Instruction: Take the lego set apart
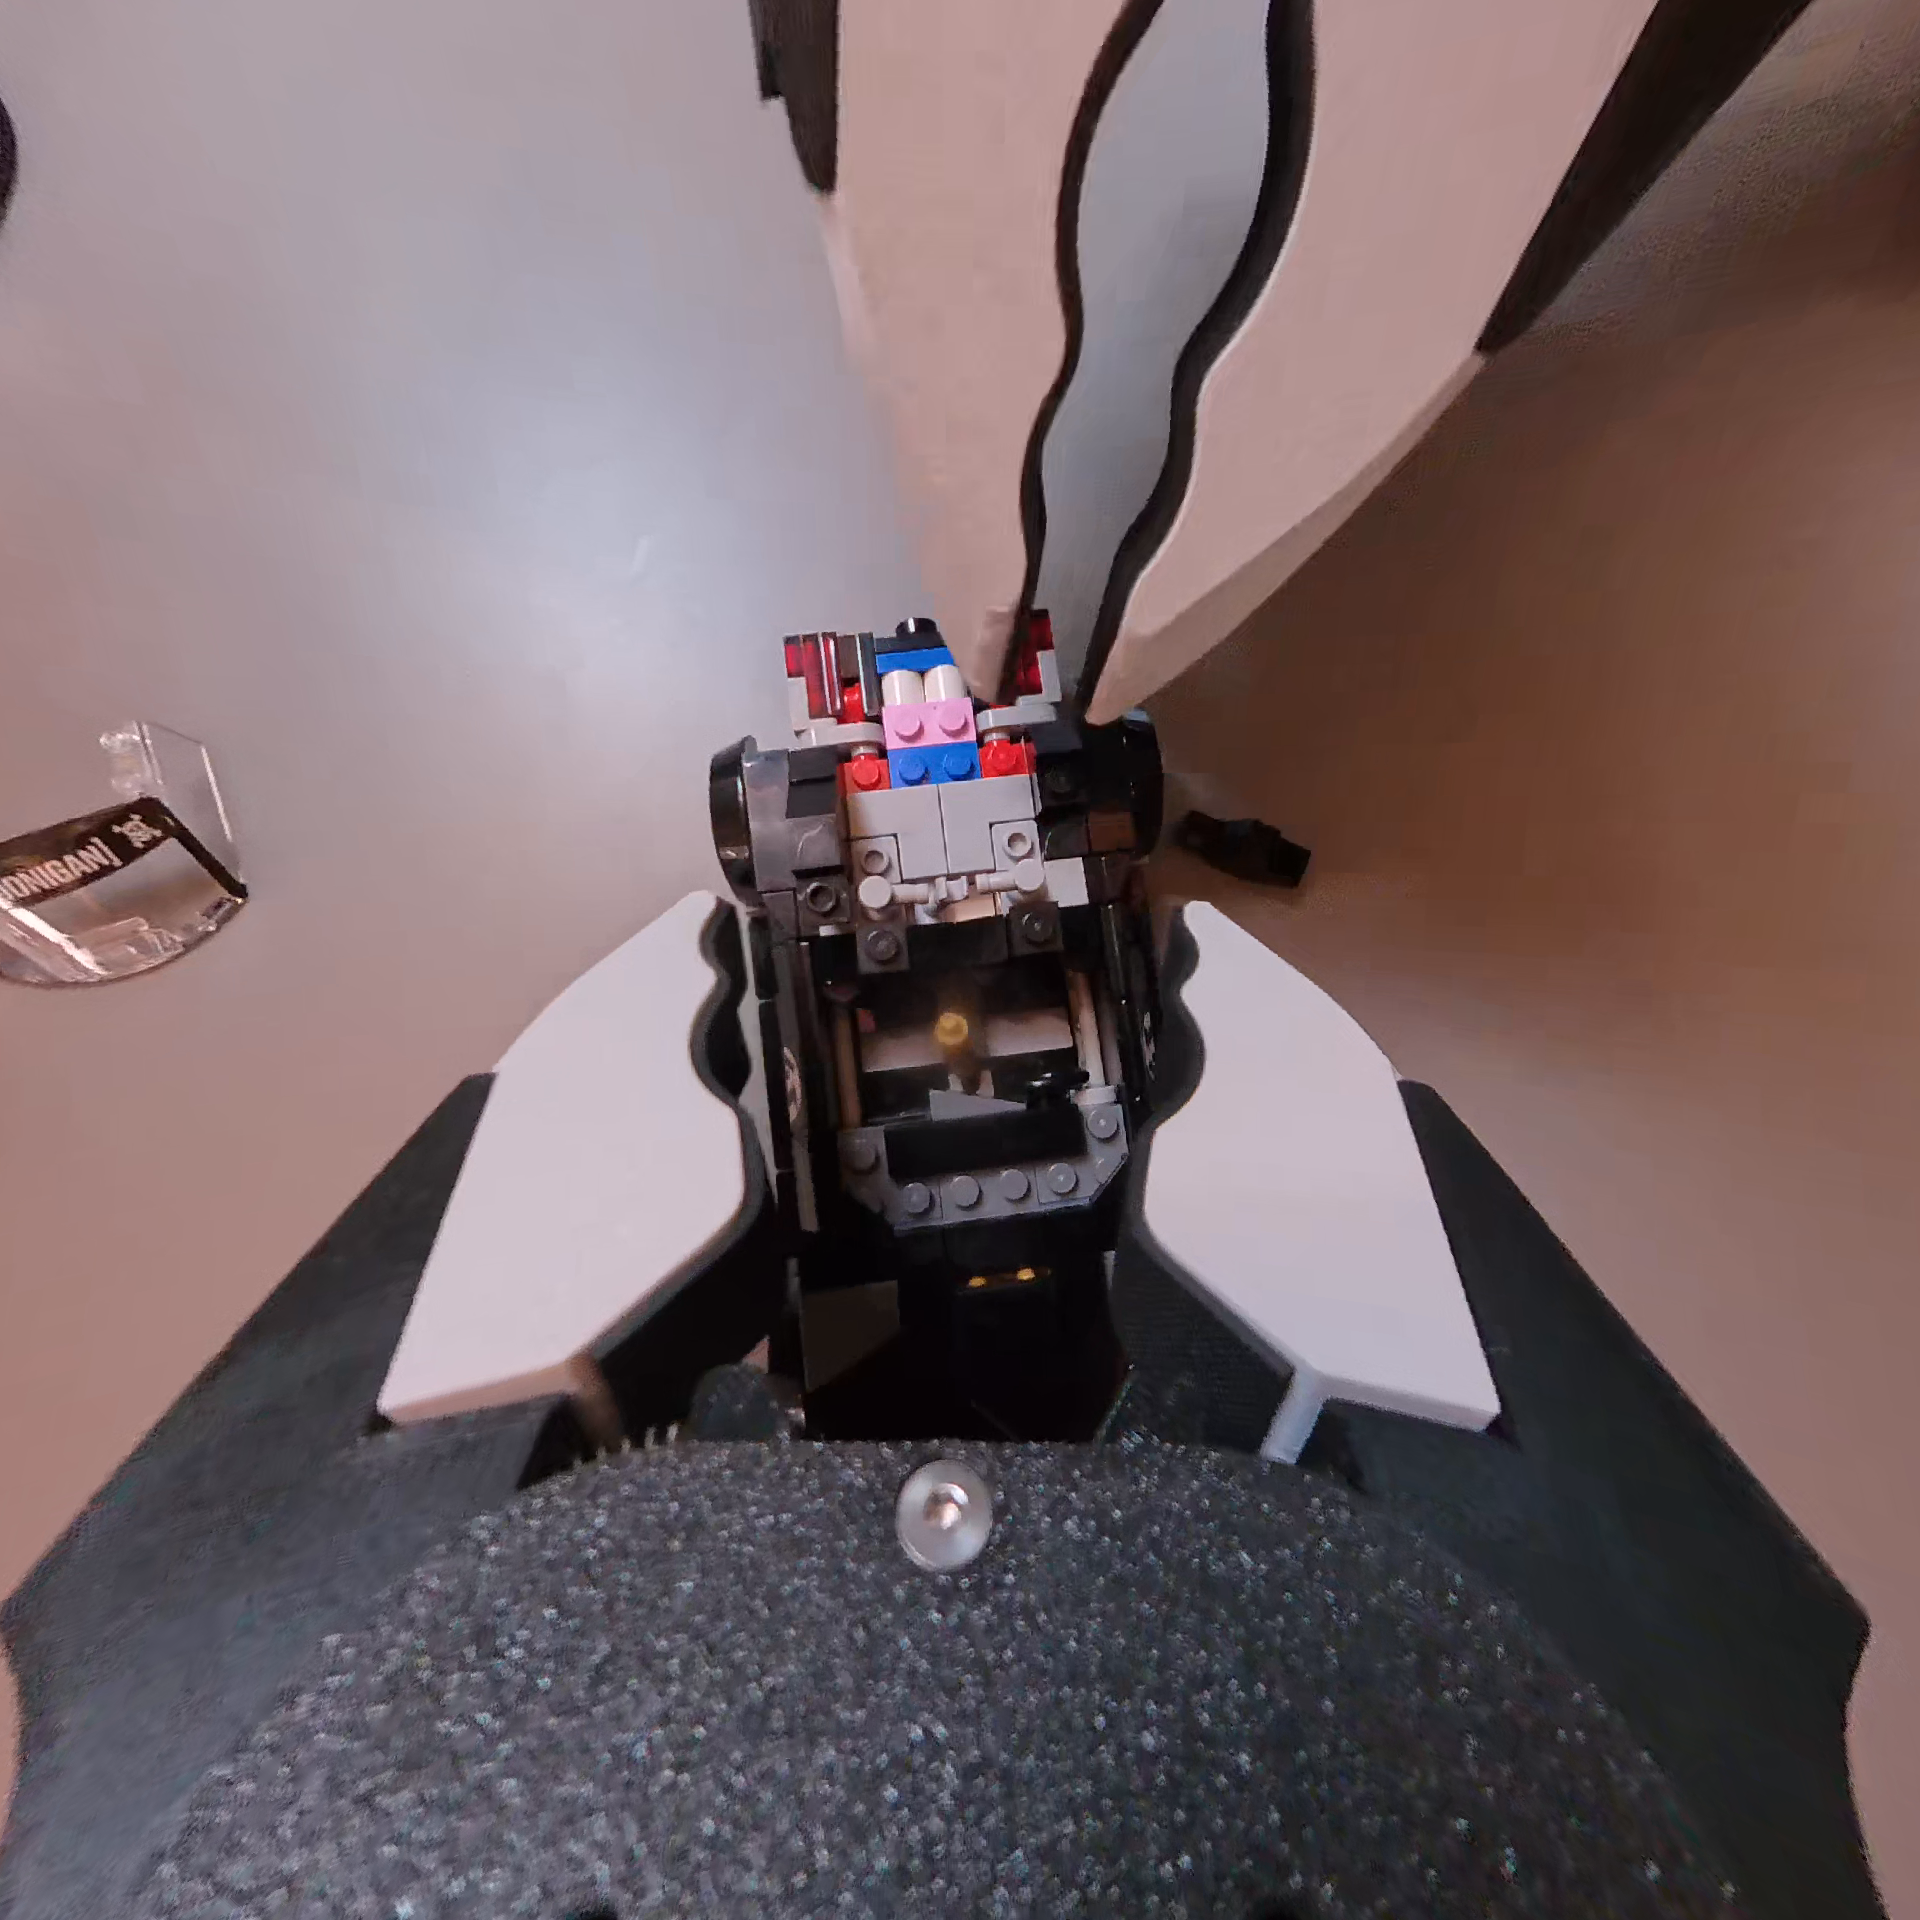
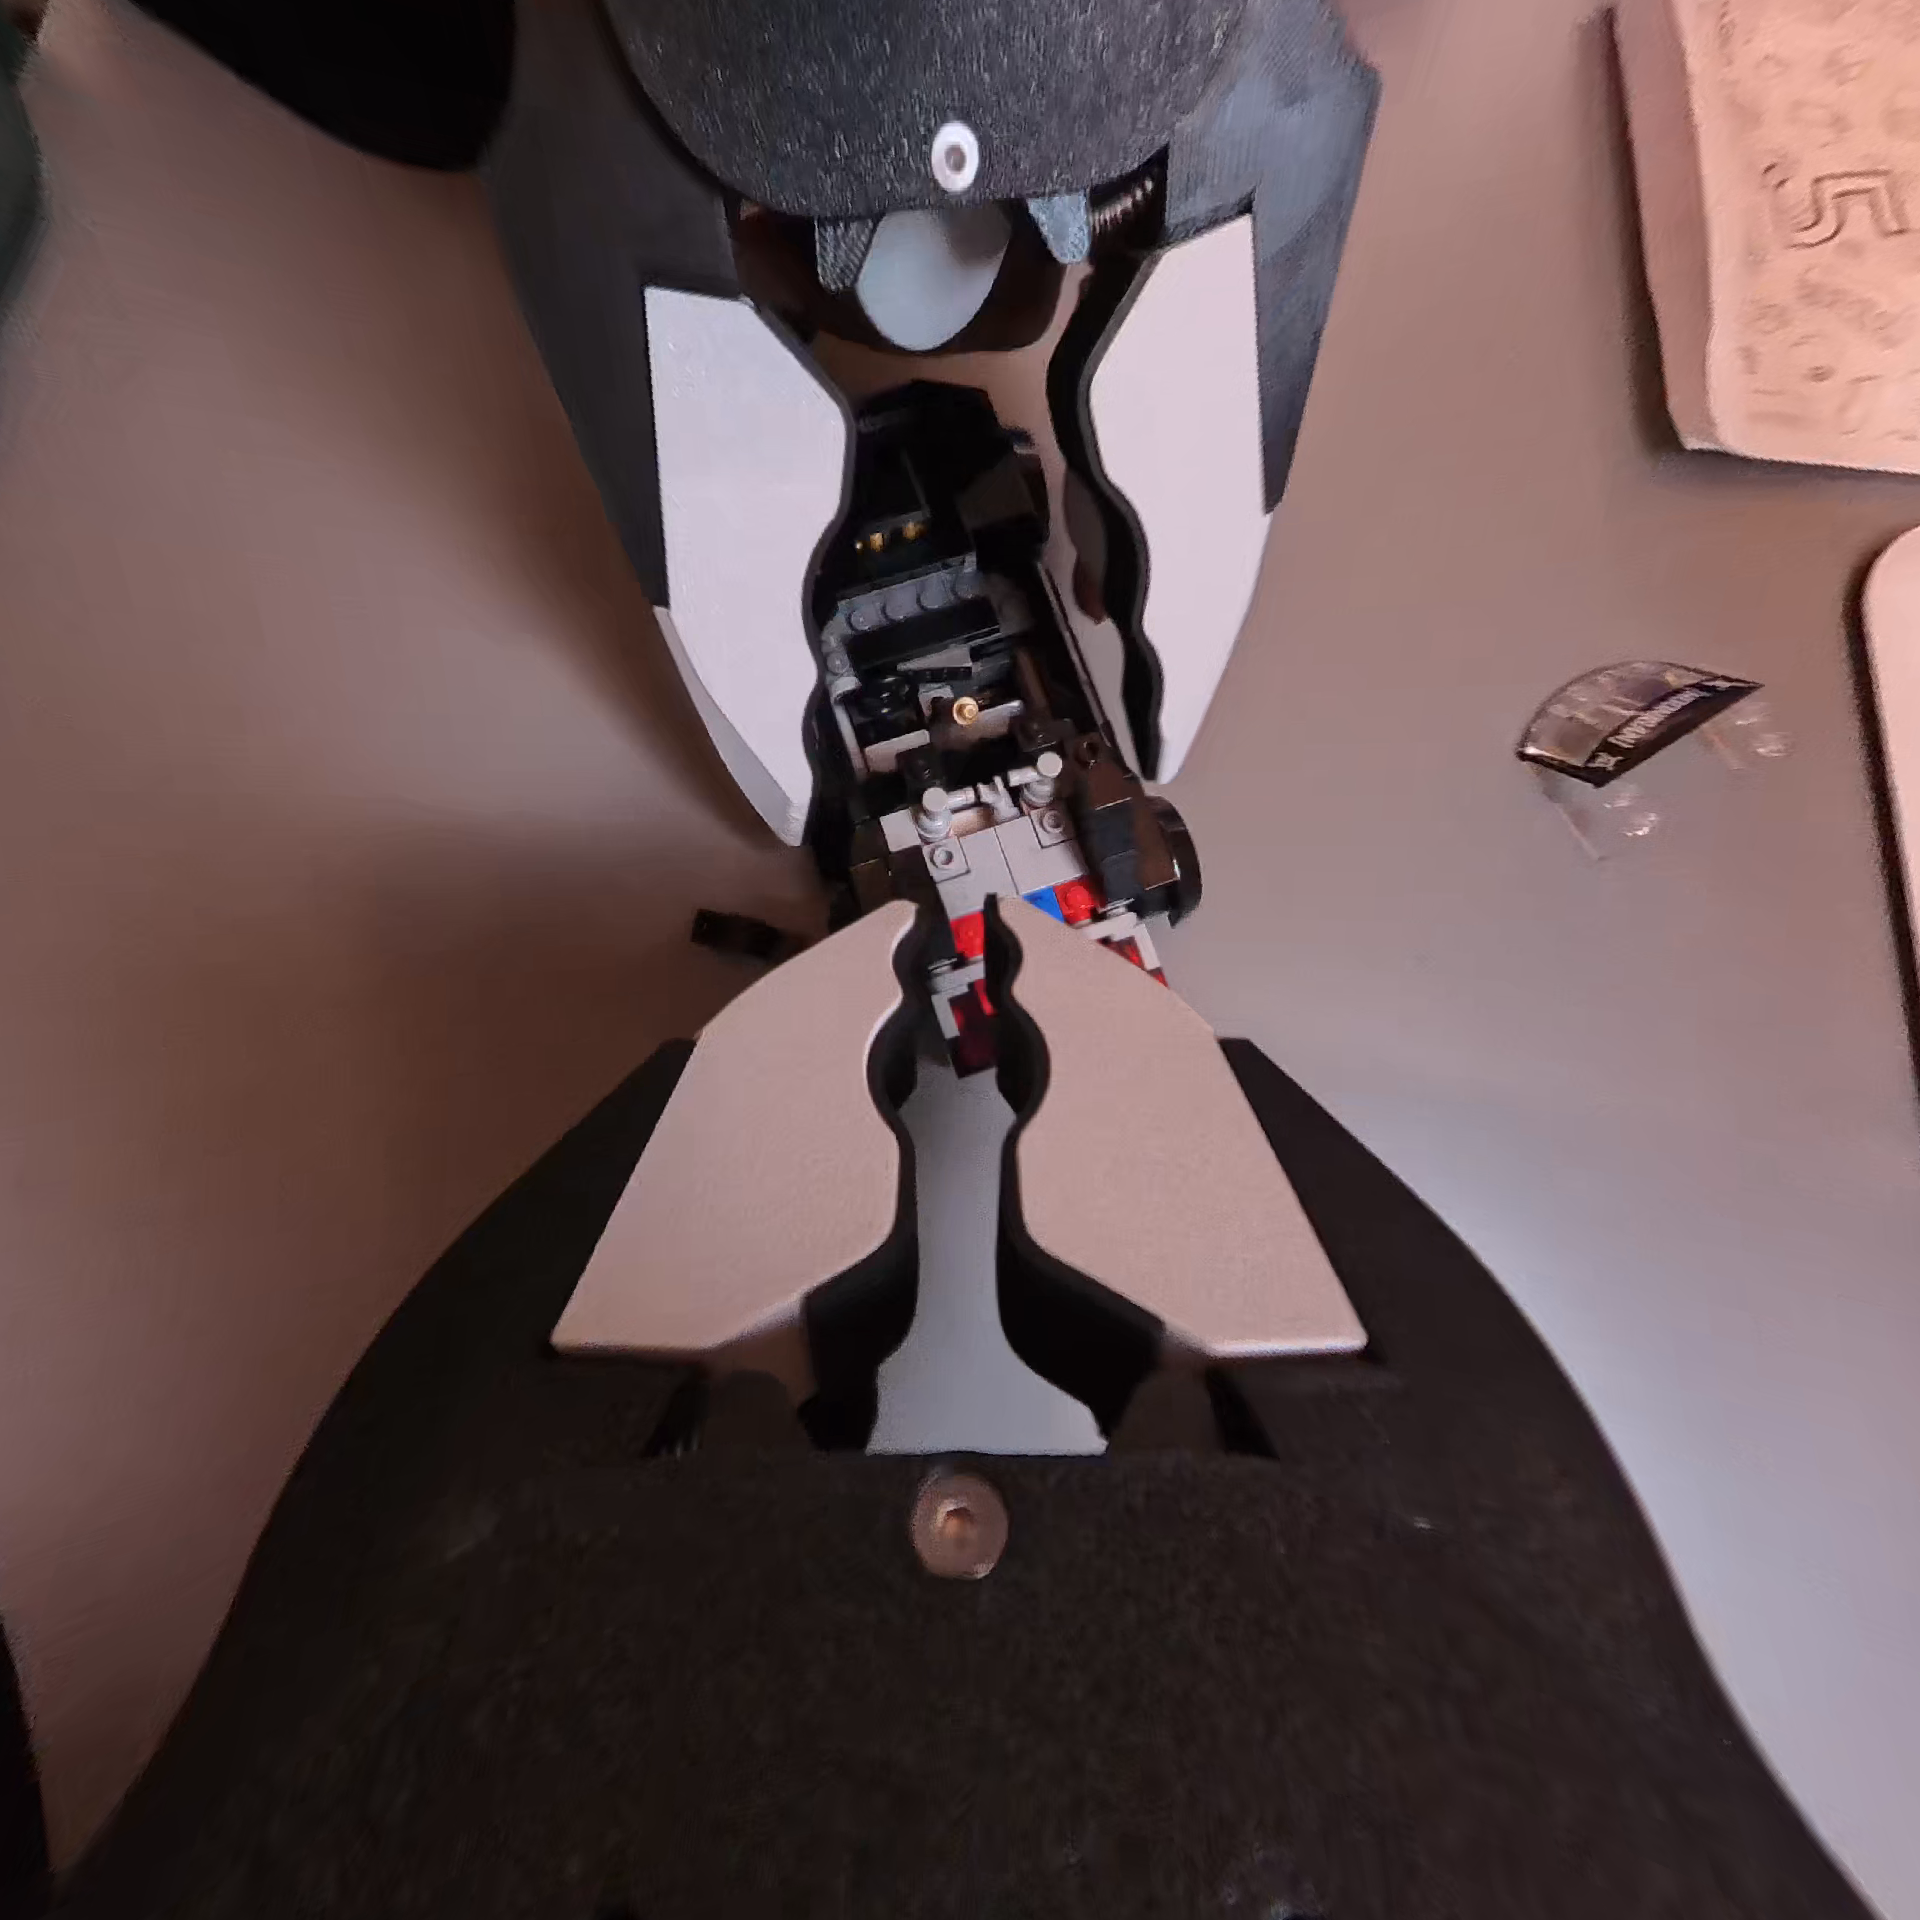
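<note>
In the left wrist view, the left gripper (image 1: pixel 951 914) points forward over the table and its two white fingers (image 1: pixel 613 1132) press on both sides of the black lego car (image 1: pixel 951 997), so it is closed on the car. The car lies between the fingers with its coloured rear end away from the camera. The right gripper (image 1: pixel 1049 696) comes from the far side and its tips meet the rear end at the red and grey pieces. To the left of the gripper a clear windshield piece (image 1: pixel 125 852) lies on the pale table (image 1: pixel 416 416). To the right a small black piece (image 1: pixel 1242 844) lies near the car.

In the right wrist view, the right gripper (image 2: pixel 956 914) has its fingers narrow around the red and grey rear part (image 2: pixel 971 1023) of the car (image 2: pixel 935 707), closed on it. The left gripper (image 2: pixel 971 810) is opposite, holding the car body. Far to the right lie the windshield piece (image 2: pixel 1631 727) and a beige cloth (image 2: pixel 1808 229) on the table (image 2: pixel 1455 1039)
</note>
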The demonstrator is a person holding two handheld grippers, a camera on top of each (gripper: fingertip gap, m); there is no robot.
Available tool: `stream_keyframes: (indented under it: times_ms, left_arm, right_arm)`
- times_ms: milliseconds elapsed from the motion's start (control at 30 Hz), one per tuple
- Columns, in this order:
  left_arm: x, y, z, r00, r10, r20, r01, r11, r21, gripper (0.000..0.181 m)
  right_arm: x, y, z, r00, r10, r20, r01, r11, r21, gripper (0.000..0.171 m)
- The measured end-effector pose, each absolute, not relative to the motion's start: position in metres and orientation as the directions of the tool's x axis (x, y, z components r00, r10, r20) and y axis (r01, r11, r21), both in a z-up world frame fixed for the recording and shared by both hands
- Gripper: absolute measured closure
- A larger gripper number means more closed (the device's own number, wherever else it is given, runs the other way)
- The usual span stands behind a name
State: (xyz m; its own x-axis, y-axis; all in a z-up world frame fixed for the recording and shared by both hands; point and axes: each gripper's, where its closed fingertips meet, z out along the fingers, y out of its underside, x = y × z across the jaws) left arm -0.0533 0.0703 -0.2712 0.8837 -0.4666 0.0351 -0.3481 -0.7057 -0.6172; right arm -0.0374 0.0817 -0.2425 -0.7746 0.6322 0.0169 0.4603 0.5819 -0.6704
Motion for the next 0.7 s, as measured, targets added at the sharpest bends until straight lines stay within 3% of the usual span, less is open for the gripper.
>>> stream_keyframes:
  times_ms: [133,367,467,700]
  left_arm:
    - [-0.048,0.078,-0.27,0.889,-0.453,0.06,-0.318,-0.706,-0.633,0.098]
    - [-0.05,0.081,-0.272,0.897,-0.44,0.049,-0.315,-0.713,-0.626,0.103]
    - [-0.053,0.079,-0.278,0.885,-0.464,-0.03,-0.385,-0.696,-0.606,0.102]
    - [-0.056,0.074,-0.282,0.886,-0.461,-0.055,-0.4,-0.698,-0.594,0.101]
  right_arm:
    - [-0.036,0.077,-0.251,-0.809,0.588,-0.021,0.465,0.617,-0.635,0.158]
    - [-0.035,0.074,-0.259,-0.854,0.511,-0.095,0.464,0.666,-0.585,0.163]
    - [-0.037,0.07,-0.258,-0.863,0.492,-0.115,0.459,0.67,-0.583,0.164]
    - [-0.04,0.068,-0.255,-0.732,0.641,-0.231,0.597,0.441,-0.67,0.164]
